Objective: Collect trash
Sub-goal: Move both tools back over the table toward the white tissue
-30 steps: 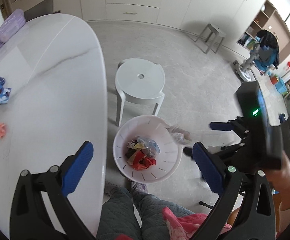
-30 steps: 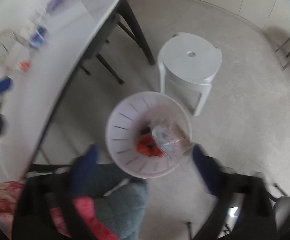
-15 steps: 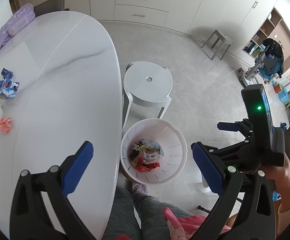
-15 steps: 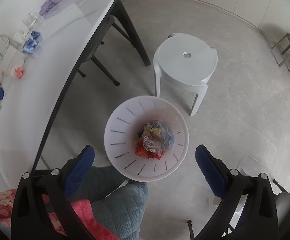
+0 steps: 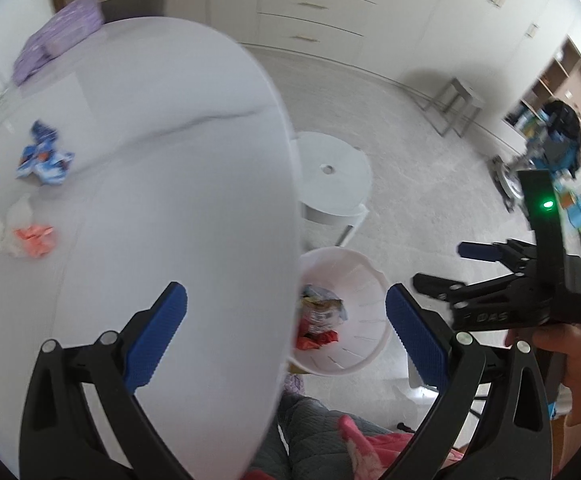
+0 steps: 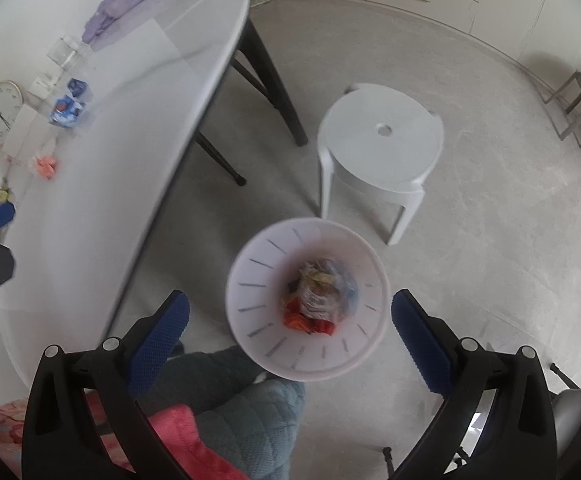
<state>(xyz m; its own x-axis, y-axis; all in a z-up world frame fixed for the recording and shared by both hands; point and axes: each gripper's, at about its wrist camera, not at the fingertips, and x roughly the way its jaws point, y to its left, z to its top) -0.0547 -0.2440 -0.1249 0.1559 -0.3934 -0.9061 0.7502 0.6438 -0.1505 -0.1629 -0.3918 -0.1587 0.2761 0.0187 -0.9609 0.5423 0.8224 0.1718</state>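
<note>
The left gripper (image 5: 286, 328) is held wide apart with nothing between its blue-padded fingers (image 5: 156, 338), and the right gripper (image 6: 290, 332) is likewise spread wide and empty. Just ahead of the right gripper and below it, the round white slotted plastic bin (image 6: 250, 280) is seen on the floor with crumpled wrappers (image 6: 318, 300) lying inside. Well ahead and to the left of the left gripper, a crumpled blue wrapper (image 5: 42, 158) and an orange-and-white scrap (image 5: 30, 236) are seen on the white oval table (image 5: 178, 184), and a white round plastic stool (image 6: 378, 140) is seen beyond the bin.
</note>
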